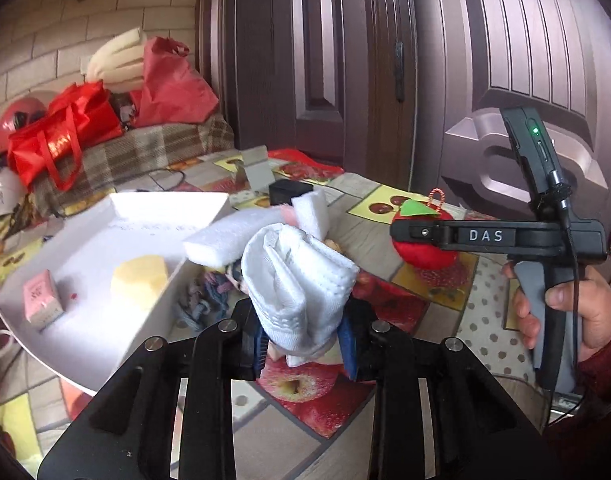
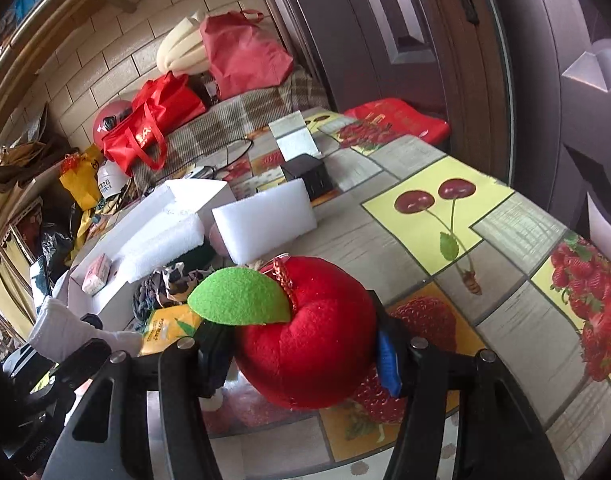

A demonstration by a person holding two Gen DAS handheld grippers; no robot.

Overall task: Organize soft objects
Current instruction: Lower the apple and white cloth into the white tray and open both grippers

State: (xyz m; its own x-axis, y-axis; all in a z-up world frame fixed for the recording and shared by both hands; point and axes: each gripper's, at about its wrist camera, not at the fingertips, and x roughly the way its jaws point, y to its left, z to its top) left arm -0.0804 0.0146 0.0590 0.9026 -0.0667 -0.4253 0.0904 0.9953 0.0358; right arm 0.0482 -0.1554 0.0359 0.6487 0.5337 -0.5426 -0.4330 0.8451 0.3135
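My left hand-held gripper [image 1: 305,344]: fingertips buried under the white cloth [image 1: 301,284]; contact faces not visible. The cloth also covers most of a multicoloured bundle [image 1: 209,292] beside the white tray [image 1: 105,340]; cannot identify it.

My right hand-held gripper [image 2: 305,356]: left finger hidden behind the red plush apple [image 2: 305,340]; only the right blue pad [image 2: 387,360] shows.

Pink box [image 1: 43,300] in the tray: print too small to read.

Bench [image 2: 425,240]: near edge cut off by the lower picture border in both views.
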